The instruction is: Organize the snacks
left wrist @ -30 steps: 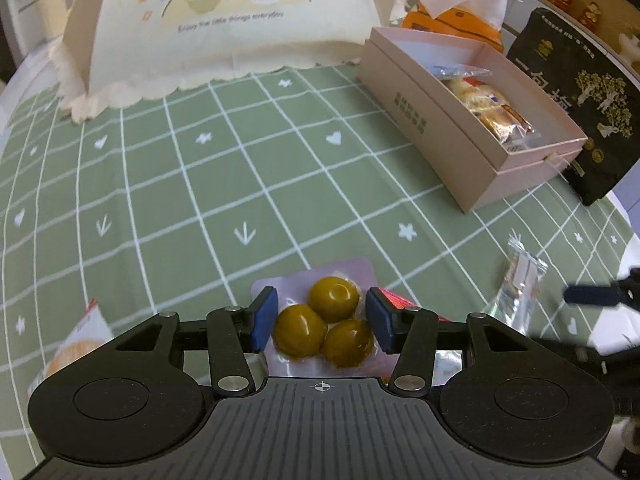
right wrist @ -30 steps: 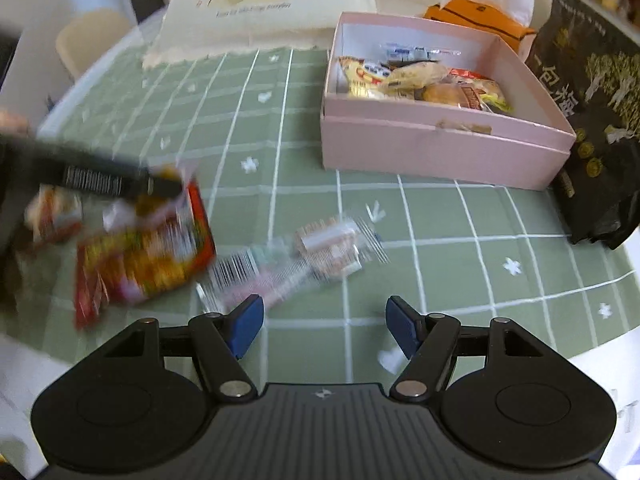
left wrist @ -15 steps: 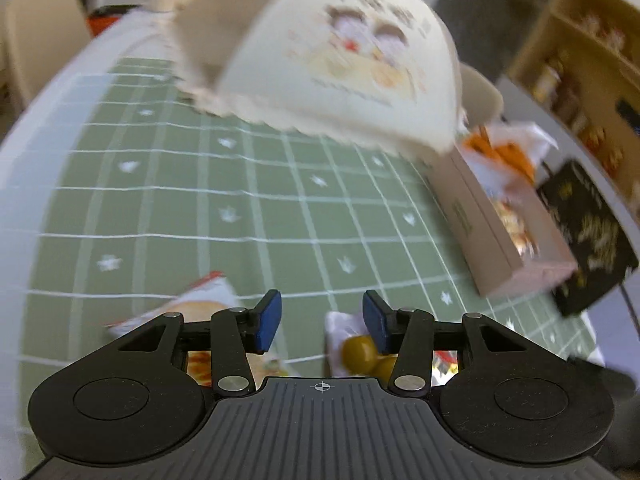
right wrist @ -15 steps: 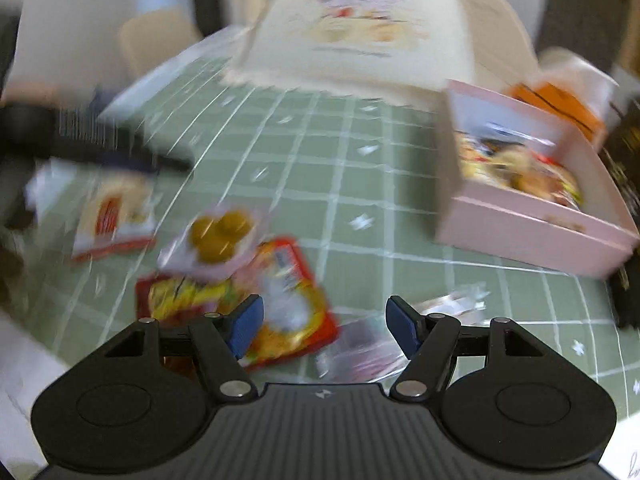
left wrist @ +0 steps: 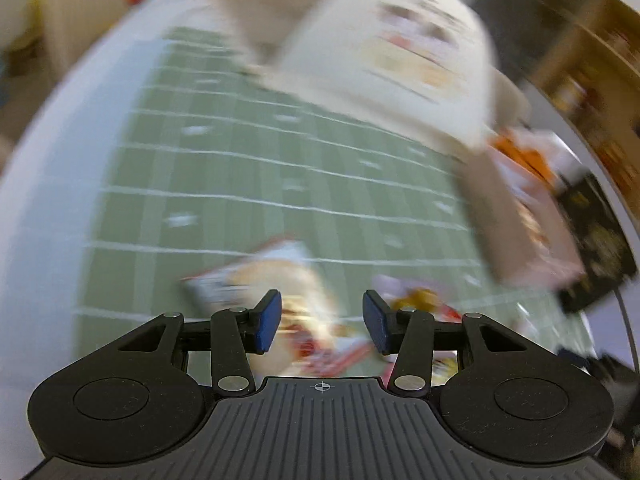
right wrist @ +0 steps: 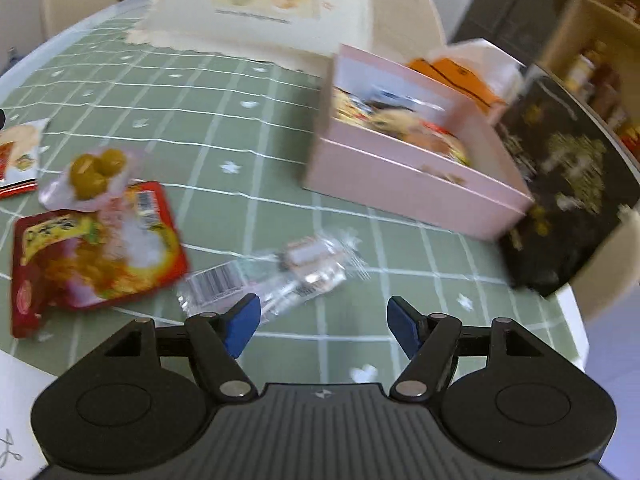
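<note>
Pink box (right wrist: pixel 416 184) – open, snack packets inside, on green-checked desk (right wrist: pixel 248 128), 2 o'clock in right wrist view. Clear wrapped snack (right wrist: pixel 276 280) – flat on desk, just beyond right tool (right wrist: pixel 323 326); tool spread, nothing between pads. Red pouch (right wrist: pixel 96 252) at 9 o'clock, packet of yellow-green balls (right wrist: pixel 94 176) lying partly on its far edge. White-and-red packet (right wrist: pixel 20 152) at far left edge. Black bag (right wrist: pixel 568 184) beside box, right. Cream food cover (right wrist: pixel 272 8) at 12 o'clock. Left tool (left wrist: pixel 322 322) – spread, empty, jaws narrowed slightly just now; blurred packet (left wrist: pixel 276 280) on desk beneath.
</note>
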{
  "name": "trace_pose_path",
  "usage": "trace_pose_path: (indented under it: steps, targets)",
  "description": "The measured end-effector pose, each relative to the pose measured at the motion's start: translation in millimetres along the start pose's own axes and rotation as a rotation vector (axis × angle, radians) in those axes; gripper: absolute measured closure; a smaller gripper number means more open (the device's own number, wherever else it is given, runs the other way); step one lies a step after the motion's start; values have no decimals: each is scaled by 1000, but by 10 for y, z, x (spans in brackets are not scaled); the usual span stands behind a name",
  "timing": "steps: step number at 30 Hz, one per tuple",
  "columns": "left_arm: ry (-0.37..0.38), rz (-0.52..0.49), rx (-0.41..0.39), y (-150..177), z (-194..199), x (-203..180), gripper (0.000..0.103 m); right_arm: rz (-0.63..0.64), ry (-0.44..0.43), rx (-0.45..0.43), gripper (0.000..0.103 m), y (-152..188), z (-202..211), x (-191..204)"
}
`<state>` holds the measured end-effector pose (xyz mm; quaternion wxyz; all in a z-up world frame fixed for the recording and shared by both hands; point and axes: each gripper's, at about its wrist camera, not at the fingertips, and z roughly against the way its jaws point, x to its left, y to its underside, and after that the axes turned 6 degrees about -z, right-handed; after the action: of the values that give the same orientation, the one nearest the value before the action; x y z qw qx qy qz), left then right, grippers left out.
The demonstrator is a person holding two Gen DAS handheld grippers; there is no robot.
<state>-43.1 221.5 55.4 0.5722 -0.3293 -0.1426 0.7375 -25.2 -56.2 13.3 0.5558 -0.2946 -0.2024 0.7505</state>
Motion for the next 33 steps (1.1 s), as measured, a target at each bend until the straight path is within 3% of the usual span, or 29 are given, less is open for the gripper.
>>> trace_pose_path:
  steps: [2, 5, 6, 8, 12, 15, 18, 20, 21, 22, 25, 30, 33]
  targets:
    - [-15, -77, 2, -15, -20, -157, 53, -1, 16, 8, 33, 30, 64, -37]
    - [-157, -159, -26, 28, 39, -219, 53, 3, -31, -21, 33, -28, 178, -17]
    - [-212, -141, -24, 50, 52, -175, 53, 15, -46, -35, 33, -48, 239, 26]
    - [-242, -25, 2, 87, 50, -5, 53, 52, -77, -68, 33, -164, 301, 151]
    - [-171, 227, -2, 211, 39, 272, 53, 73, -194, -106, 33, -352, 435, 336]
    - [-118, 275, -11, 219, 12, 295, 53, 60, -356, -79, 33, -587, 454, 496]
    - [-88, 251, -15, 193, -19, 307, 53, 105, -442, -94, 33, -791, 384, 854]
    - [-61, 256, 8, 188, -80, 362, 53, 167, -457, -100, 33, -834, 266, 1157]
    - [-49, 261, 12, 174, -104, 397, 54, 202, -454, -98, 38, -841, 186, 1315]
    - [-42, 265, 8, 182, -108, 421, 56, 226, -452, -98, 50, -840, 113, 1435]
    - [-26, 257, -15, 174, -139, 471, 59, 258, -449, -77, 55, -805, -57, 1669]
    - [47, 250, -42, 85, -279, 437, 60, 253, -448, -45, 57, -726, -92, 1662]
    - [108, 220, -46, -11, -218, 259, 68, 257, -451, -50, 57, -671, -41, 1504]
